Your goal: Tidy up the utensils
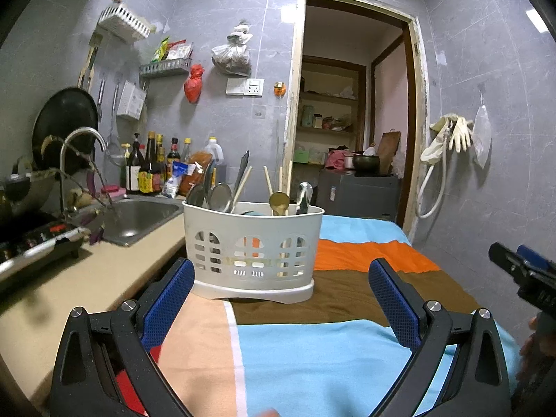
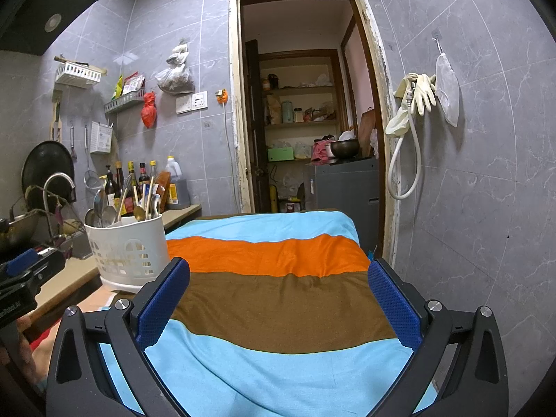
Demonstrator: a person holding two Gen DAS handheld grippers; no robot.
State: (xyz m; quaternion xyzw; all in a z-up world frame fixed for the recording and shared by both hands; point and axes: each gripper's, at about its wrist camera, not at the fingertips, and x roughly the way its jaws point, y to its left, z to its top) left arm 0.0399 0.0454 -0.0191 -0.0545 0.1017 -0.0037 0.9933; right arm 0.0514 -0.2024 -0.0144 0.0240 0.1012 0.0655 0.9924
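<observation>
A white slotted utensil caddy (image 1: 253, 253) stands on the striped cloth (image 1: 312, 347), close in front of my left gripper (image 1: 281, 271). Steel spoons (image 1: 219, 196), a gold spoon (image 1: 279, 202), chopsticks (image 1: 267, 180) and a dark knife blade stick up out of it. My left gripper is open with nothing between its blue pads. The right gripper (image 2: 278, 274) is also open and holds nothing, hovering over the brown stripe of the cloth (image 2: 278, 309); the caddy (image 2: 127, 250) stands to its left. Each gripper shows at the edge of the other's view.
A beige counter (image 1: 104, 278) with a steel sink (image 1: 139, 219), tap and sauce bottles (image 1: 149, 170) runs along the left. A stove with a pan sits at far left. An open doorway (image 2: 305, 121) lies straight ahead; gloves and a hose hang on the right wall (image 2: 486, 173).
</observation>
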